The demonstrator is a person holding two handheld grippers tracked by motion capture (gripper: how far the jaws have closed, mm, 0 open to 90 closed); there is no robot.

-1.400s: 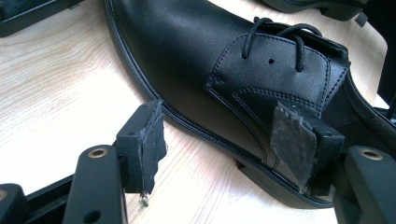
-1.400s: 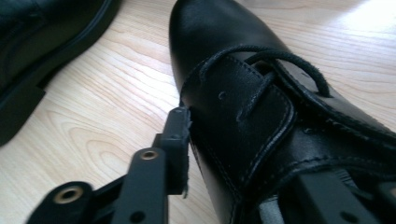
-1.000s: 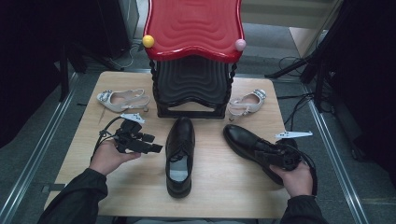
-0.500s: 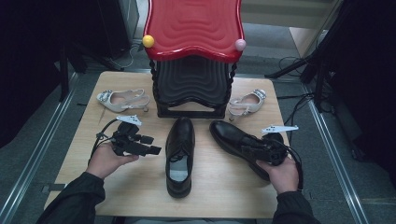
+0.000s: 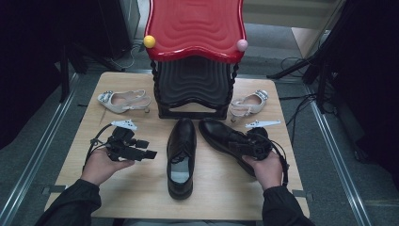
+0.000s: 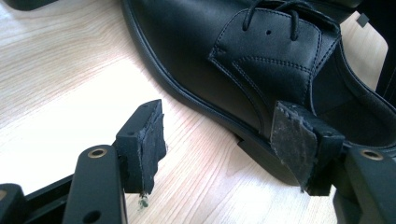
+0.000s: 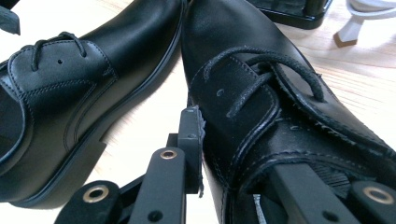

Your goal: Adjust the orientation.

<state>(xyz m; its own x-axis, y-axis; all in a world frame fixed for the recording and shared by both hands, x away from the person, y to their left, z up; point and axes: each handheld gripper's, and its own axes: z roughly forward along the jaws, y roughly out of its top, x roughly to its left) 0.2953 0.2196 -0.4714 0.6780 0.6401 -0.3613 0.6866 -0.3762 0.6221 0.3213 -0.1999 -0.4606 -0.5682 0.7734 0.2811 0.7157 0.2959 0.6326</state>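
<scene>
Two black lace-up shoes lie on the wooden table (image 5: 141, 193). The middle shoe (image 5: 181, 150) (image 6: 261, 60) (image 7: 70, 74) points toe-first at the stool. Beside it, the right shoe (image 5: 219, 134) (image 7: 261, 70) lies at a slant, its toe next to the other's toe. My right gripper (image 5: 242, 146) (image 7: 243, 149) is shut on the right shoe's side wall, one jaw inside the opening and one pressed on the outside. Just left of the middle shoe, my left gripper (image 5: 147, 148) (image 6: 219, 135) is open with nothing between its fingers.
A black stool with a red wavy top (image 5: 195, 56) stands at the back middle. One white heeled shoe (image 5: 123, 100) lies at its left, another (image 5: 248, 104) at its right. Bare wood shows in the front left corner.
My right gripper has moved left with the right black shoe, bringing its toe up beside the middle shoe. The left hand has stayed put.
</scene>
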